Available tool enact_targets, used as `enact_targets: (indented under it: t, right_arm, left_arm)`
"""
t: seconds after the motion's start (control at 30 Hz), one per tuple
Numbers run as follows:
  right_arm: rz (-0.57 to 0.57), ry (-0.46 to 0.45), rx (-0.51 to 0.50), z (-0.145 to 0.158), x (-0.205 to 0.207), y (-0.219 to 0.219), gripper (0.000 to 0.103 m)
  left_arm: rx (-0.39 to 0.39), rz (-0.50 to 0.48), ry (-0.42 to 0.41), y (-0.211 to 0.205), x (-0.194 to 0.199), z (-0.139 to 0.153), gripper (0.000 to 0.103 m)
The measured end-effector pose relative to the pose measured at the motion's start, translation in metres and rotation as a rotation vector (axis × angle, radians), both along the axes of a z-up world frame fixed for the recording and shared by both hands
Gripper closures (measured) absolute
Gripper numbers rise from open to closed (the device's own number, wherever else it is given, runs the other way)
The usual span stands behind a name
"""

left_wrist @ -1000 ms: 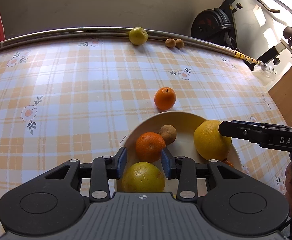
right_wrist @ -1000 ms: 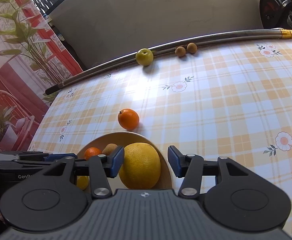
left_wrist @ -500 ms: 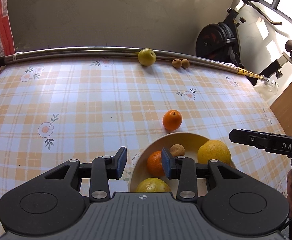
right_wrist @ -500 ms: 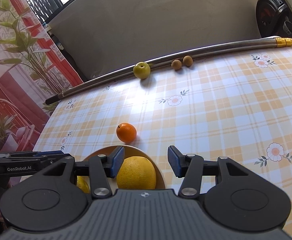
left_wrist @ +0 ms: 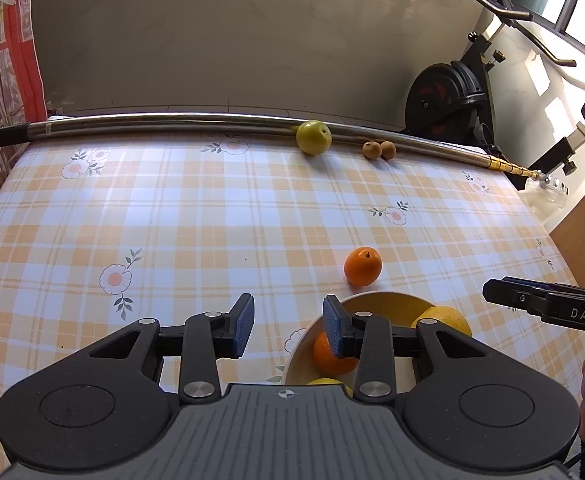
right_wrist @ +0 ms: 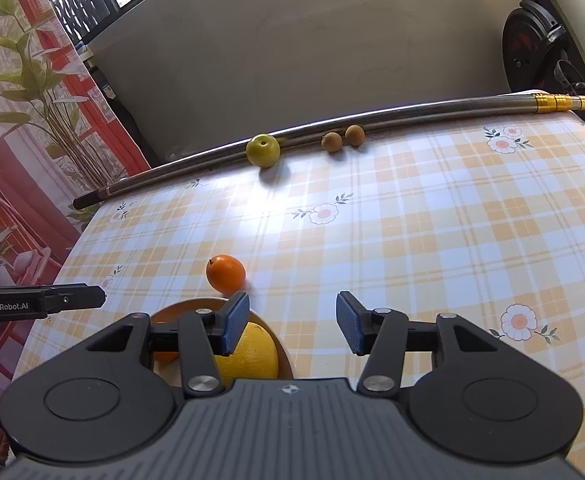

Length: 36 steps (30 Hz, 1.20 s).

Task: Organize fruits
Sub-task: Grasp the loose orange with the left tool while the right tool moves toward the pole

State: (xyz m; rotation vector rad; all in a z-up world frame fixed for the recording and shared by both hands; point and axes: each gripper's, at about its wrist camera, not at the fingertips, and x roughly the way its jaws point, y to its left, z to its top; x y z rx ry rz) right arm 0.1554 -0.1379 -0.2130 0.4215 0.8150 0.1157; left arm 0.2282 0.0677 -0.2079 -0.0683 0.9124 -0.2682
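Left wrist view: the left gripper (left_wrist: 288,326) hangs over the near edge of the checked surface (left_wrist: 196,216), jaws spread with nothing between them.
Right wrist view: the right gripper (right_wrist: 292,322) hangs just right of the bowl (right_wrist: 282,354), jaws spread and bare.
Bowl: it sits at the near side of the surface, under the inner finger of each gripper.
Bowl contents: a large yellow citrus (right_wrist: 252,354), an orange (left_wrist: 330,358) and part of another yellow fruit (left_wrist: 326,382) at the bottom edge of the left view.
Loose orange: a small orange (left_wrist: 363,267) rests on the surface just beyond the bowl's far rim, apart from it.
Far edge: a green apple (left_wrist: 313,137) leans against the metal pole (left_wrist: 172,122); two small brown fruits (left_wrist: 379,149) lie side by side near it, to the right.
Background: an exercise bike (left_wrist: 452,96) stands beyond the surface.
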Motion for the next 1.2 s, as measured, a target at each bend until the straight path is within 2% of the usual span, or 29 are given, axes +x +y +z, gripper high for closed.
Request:
enact_targets:
  t: [0.4, 0.6, 0.73, 0.87, 1.03, 1.2]
  right_arm:
    - [0.006, -0.030, -0.027, 0.017, 0.013, -0.017, 0.051]
    - [0.015, -0.039, -0.043, 0.025, 0.024, -0.028, 0.051]
    - [0.025, -0.054, -0.073, 0.029, 0.031, -0.036, 0.051]
    - [0.024, -0.054, -0.071, 0.026, 0.033, -0.043, 0.051]
    - [0.016, -0.039, -0.043, 0.016, 0.035, -0.051, 0.051]
    - [0.014, -0.026, -0.042, 0.011, 0.037, -0.056, 0.051]
  left_arm:
    - [0.009, -0.002, -0.035, -0.004, 0.012, 0.014, 0.063]
    - [-0.009, -0.041, -0.046, -0.021, 0.024, 0.021, 0.063]
    - [-0.031, -0.069, -0.008, -0.041, 0.037, 0.012, 0.055]
    - [-0.078, -0.070, 0.090, -0.056, 0.057, -0.010, 0.054]
    - [-0.056, -0.048, 0.155, -0.070, 0.080, -0.037, 0.054]
    - [-0.048, -0.046, 0.182, -0.078, 0.092, -0.047, 0.054]
